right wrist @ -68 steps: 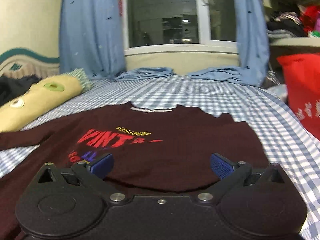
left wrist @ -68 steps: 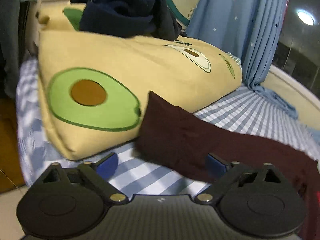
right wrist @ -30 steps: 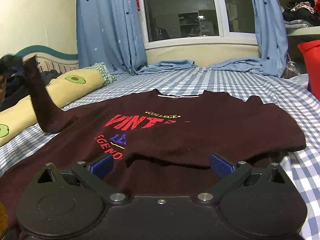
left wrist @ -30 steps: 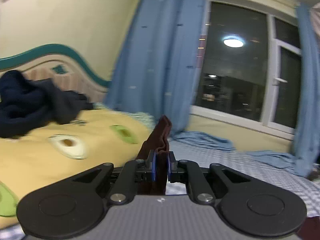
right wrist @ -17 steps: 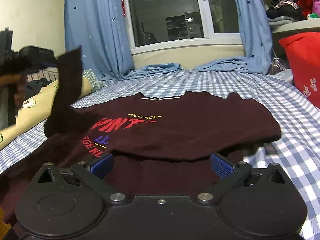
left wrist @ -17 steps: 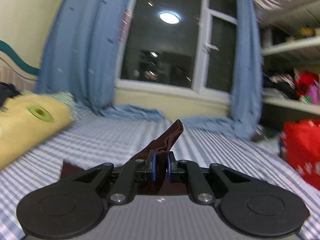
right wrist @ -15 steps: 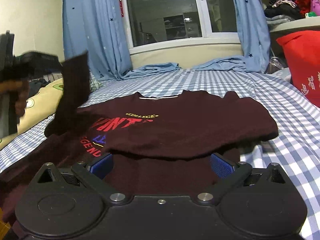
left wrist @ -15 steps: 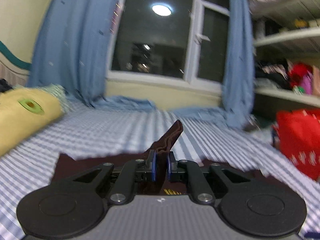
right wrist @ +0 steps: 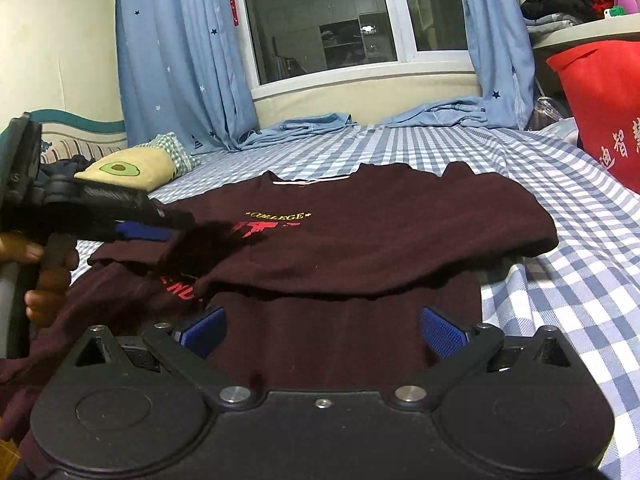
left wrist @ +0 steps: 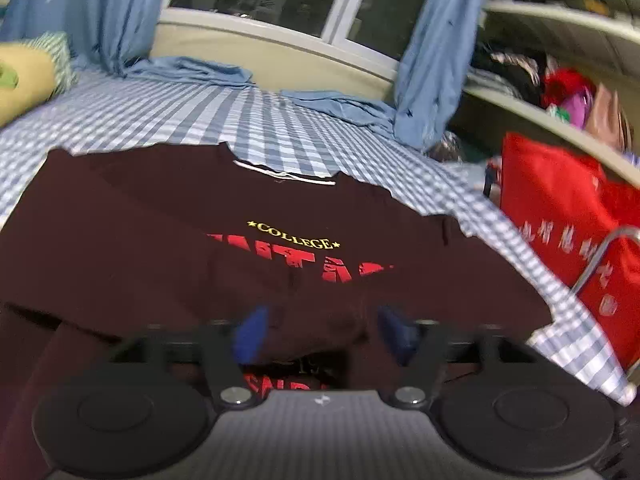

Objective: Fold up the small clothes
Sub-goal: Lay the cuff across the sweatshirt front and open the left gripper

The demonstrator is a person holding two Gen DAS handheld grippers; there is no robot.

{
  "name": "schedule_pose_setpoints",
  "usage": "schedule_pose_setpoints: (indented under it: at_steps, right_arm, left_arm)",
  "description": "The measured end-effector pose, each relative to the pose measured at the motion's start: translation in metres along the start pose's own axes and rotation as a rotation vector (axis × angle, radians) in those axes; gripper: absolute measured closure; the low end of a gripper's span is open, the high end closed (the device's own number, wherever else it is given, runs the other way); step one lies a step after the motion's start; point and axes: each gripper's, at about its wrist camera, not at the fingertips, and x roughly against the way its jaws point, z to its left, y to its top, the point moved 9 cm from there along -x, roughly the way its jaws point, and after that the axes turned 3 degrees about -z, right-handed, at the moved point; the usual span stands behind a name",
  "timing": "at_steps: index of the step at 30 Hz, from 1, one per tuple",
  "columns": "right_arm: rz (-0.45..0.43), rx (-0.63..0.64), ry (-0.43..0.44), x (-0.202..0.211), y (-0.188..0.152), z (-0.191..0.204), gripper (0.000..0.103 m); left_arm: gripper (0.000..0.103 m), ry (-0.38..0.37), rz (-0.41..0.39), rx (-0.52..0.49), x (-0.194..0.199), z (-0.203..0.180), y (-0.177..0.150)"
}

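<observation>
We lay left sleeve [right wrist: 192, 252] across dark maroon printed t-shirt [right wrist: 360, 232]; left gripper [left wrist: 324, 332] jaws opening, releasing cuff. Right gripper [right wrist: 322, 330] spread, empty, at 6 o'clock hem. Next: fold right side.

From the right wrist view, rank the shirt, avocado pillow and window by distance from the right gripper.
1. Shirt: on the bed, right before the right gripper.
2. Avocado pillow: farther, left, by the headboard.
3. Window: farthest, on the back wall.
</observation>
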Motion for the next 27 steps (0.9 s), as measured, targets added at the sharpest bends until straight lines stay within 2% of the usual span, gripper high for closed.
schedule_pose_setpoints:
  at_steps: [2,4,6,8,13,16,18,21,24,27]
  right_arm:
    - [0.005,0.01,0.002,-0.001,0.0,0.002,0.001]
    - [0.006,0.018,0.004,-0.002,0.001,0.004,0.001]
    - [0.005,0.026,0.005,-0.005,0.005,0.006,0.001]
    - [0.0,0.037,0.006,-0.005,0.007,0.009,0.001]
    - [0.021,0.06,0.022,-0.024,0.02,0.021,0.0]
    - [0.043,0.091,0.035,-0.042,0.027,0.038,0.0]
    - [0.041,0.111,0.045,-0.056,0.034,0.051,0.0]
    - [0.04,0.099,0.066,-0.078,0.045,0.067,0.0]
    - [0.039,0.075,0.073,-0.104,0.06,0.08,0.0]
    - [0.097,0.148,0.019,-0.135,0.061,0.091,0.0]
  left_arm:
    - [0.027,-0.009,-0.002,0.017,0.005,0.01,0.005]
    - [0.017,-0.014,-0.009,0.03,0.014,0.024,0.01]
    - [0.011,0.02,-0.038,0.034,0.024,0.041,0.019]
    - [0.01,0.105,-0.059,0.018,0.032,0.065,0.028]
    - [0.009,0.422,-0.091,0.034,0.04,0.151,0.053]
    - [0.009,0.529,-0.108,0.098,0.035,0.202,0.07]
    - [0.009,0.561,-0.132,0.133,0.03,0.228,0.083]
    - [0.009,0.552,-0.135,0.191,0.012,0.258,0.101]
    - [0.009,0.553,-0.105,0.225,-0.012,0.276,0.106]
    - [0.011,0.603,-0.051,0.237,-0.03,0.289,0.099]
